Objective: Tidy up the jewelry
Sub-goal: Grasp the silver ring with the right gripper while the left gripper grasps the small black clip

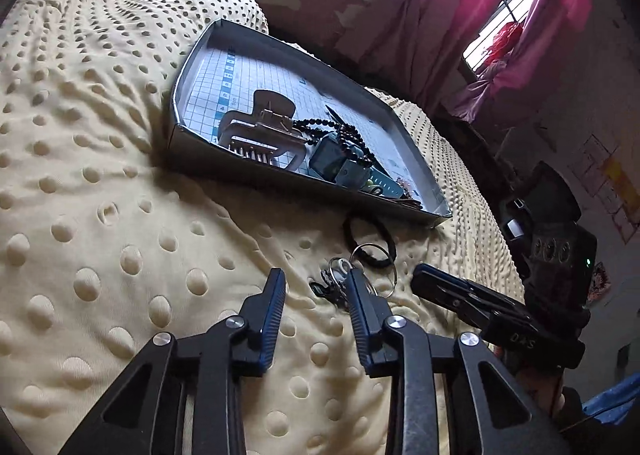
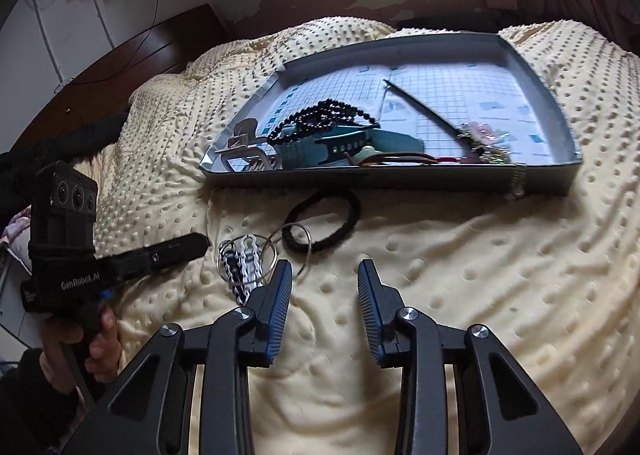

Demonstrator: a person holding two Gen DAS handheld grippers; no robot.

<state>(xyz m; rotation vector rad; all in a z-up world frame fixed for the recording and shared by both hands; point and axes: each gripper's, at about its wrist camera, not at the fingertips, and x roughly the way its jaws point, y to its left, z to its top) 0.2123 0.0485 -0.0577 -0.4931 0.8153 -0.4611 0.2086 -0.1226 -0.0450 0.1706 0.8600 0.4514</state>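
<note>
While both grippers hover with fingers spread and empty over the yellow dotted blanket (image 2: 460, 275), the shallow grey cardboard tray (image 2: 384, 175) holds a black bead necklace (image 2: 320, 115). Only the left wrist view shows the beige claw hair clip (image 1: 260, 127) whole; the right wrist view reveals a hand (image 2: 96, 339) holding the left gripper (image 2: 200, 245).

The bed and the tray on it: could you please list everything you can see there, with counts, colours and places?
Bedspread: one, cream, dotted, under everything.
Tray: one, grey, grid-lined, on the bedspread.
Hair claw: one, beige, tray's left end.
Bead necklace: one, black, in the tray.
Watch: one, teal, under the beads.
Hair stick: one, dark, in the tray.
Hair tie: one, black, bedspread before the tray.
Key rings: a bunch, silver with black-white straps, beside the hair tie.
Curtains: pink, at the window.
Left gripper: open.
Right gripper: open.
</note>
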